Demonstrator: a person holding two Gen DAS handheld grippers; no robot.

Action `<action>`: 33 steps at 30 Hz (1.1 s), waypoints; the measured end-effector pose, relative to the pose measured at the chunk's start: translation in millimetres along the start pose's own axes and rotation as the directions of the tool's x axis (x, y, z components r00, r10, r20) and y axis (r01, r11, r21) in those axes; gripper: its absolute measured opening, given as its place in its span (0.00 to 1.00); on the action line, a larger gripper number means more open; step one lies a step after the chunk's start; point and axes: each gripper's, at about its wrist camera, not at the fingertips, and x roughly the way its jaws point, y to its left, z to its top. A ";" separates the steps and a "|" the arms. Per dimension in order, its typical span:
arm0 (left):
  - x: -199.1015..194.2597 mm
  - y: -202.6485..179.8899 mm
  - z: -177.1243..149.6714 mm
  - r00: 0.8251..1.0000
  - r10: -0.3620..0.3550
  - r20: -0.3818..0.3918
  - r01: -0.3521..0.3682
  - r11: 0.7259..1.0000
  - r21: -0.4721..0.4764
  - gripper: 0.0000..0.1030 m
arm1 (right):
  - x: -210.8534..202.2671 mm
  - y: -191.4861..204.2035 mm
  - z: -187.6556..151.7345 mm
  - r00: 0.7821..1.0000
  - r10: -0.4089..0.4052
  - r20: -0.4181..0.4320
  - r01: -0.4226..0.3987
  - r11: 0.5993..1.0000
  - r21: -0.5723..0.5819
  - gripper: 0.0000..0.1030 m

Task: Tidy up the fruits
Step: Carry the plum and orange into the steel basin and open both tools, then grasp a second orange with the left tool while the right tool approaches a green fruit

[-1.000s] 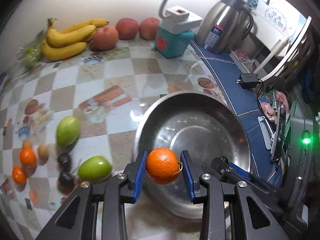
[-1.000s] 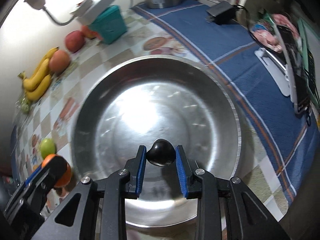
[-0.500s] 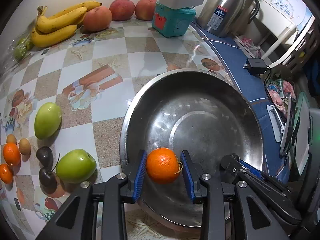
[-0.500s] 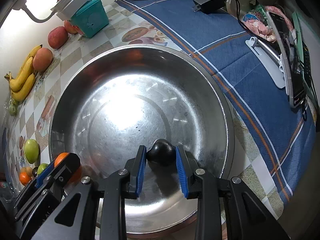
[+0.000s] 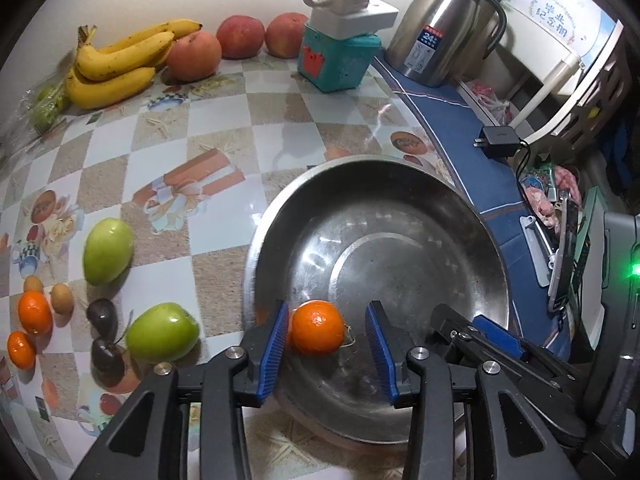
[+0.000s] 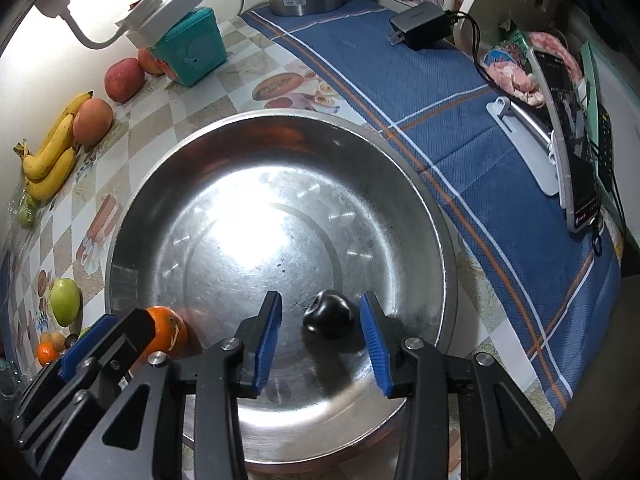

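A large steel bowl [image 5: 400, 184] [image 6: 420, 184] sits on the checked tablecloth. My left gripper [image 5: 327, 338] is open over the bowl's near left rim; an orange [image 5: 317, 333] lies inside between its jaws, close to the left pad. The orange also shows in the right wrist view [image 6: 166, 330]. My right gripper [image 6: 320, 332] is open over the bowl's near side; a dark plum [image 6: 330, 319] lies on the bowl floor between its jaws. Left of the bowl lie two green fruits [image 5: 162, 332] [image 5: 107, 255], two dark plums [image 5: 102, 316], small oranges [image 5: 35, 311] and kiwis [image 5: 62, 298].
Bananas [image 5: 120, 62] and three red apples [image 5: 194, 56] lie along the back wall. A teal box with a white power strip [image 5: 340, 52] and a steel thermos [image 5: 444, 24] stand behind the bowl. A charger [image 6: 424, 26] and a phone on a stand [image 6: 568, 148] lie on the blue cloth.
Both grippers opened. The orange dropped from the left gripper into the bowl, and the dark plum dropped from the right gripper onto the bowl floor.
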 end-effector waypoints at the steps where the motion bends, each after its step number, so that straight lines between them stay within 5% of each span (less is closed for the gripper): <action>1: -3.2 2.9 0.5 1.000 0.004 0.001 -0.004 1.000 -0.010 0.49 | -0.5 1.1 0.2 1.000 0.001 0.004 -0.001 1.000 -0.002 0.49; 10: -26.9 48.6 -0.6 0.977 0.212 0.003 -0.210 0.968 -0.136 0.97 | -6.4 13.4 -2.1 0.999 0.019 0.036 -0.017 0.998 -0.054 0.75; 23: -50.4 117.3 -9.5 0.960 0.279 -0.005 -0.266 0.910 -0.319 1.00 | -6.8 28.5 -9.6 0.998 0.035 0.049 -0.029 0.993 -0.114 0.93; 33: -71.5 157.6 -12.8 0.962 0.268 0.055 -0.218 0.873 -0.435 1.00 | -19.5 49.2 -14.2 0.993 0.085 0.084 -0.072 0.986 -0.152 1.00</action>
